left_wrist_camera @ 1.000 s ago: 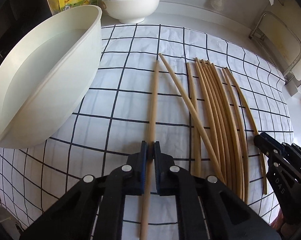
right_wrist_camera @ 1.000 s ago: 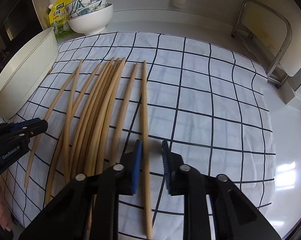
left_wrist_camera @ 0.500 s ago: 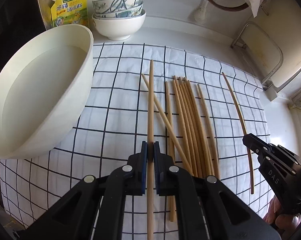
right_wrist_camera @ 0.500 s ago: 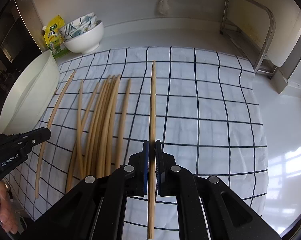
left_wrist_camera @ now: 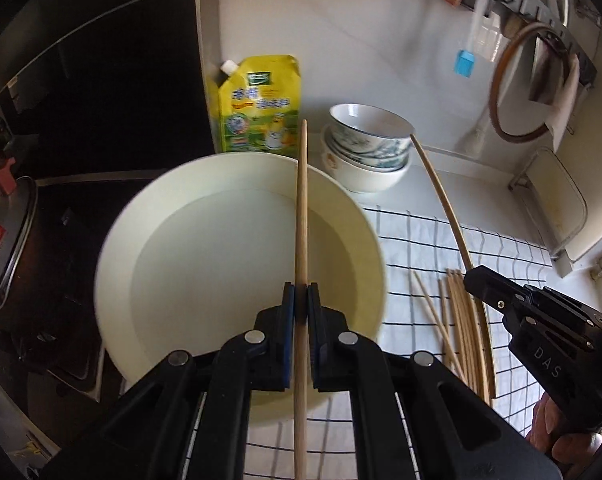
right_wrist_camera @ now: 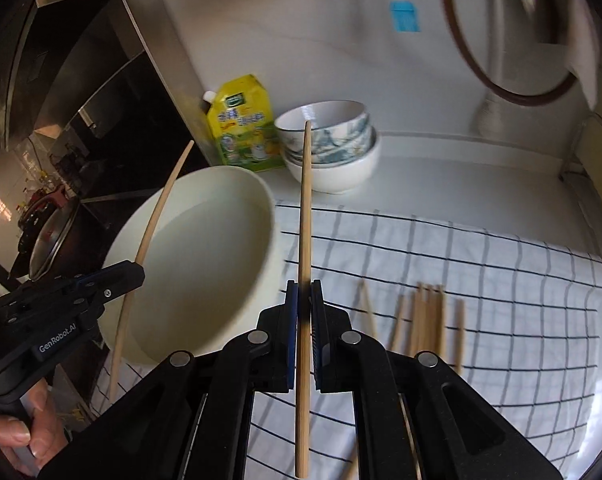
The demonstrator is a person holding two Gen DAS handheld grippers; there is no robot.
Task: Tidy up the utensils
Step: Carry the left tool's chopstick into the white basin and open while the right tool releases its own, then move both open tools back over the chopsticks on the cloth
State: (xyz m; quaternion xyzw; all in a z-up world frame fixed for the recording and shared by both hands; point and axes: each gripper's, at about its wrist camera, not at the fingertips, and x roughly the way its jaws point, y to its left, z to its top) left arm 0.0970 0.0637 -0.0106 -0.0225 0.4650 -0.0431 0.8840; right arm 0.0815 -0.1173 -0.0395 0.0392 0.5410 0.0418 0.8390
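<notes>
white bench under checked cloth (right_wrist_camera: pixel 481 280); left gripper (left_wrist_camera: pixel 301 300) and right gripper (right_wrist_camera: pixel 304 296) jaws each clenched on a chopstick (left_wrist_camera: pixel 301 220); cream basin (left_wrist_camera: pixel 205 248) frame centre.

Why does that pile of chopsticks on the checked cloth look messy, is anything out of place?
Nothing spilled or broken. The loose chopsticks on the checked cloth lie unevenly, one slanted apart from the bunch. Each hand-held gripper, left and right, holds one chopstick lifted near the big white bowl.

Two held chopsticks (left_wrist_camera: pixel 301 216) (right_wrist_camera: pixel 305 216), roughly seven blurred ones on the cloth (right_wrist_camera: pixel 427 320), one basin (left_wrist_camera: pixel 121 264), three stacked bowls (left_wrist_camera: pixel 367 152), one pouch (left_wrist_camera: pixel 261 100).
</notes>
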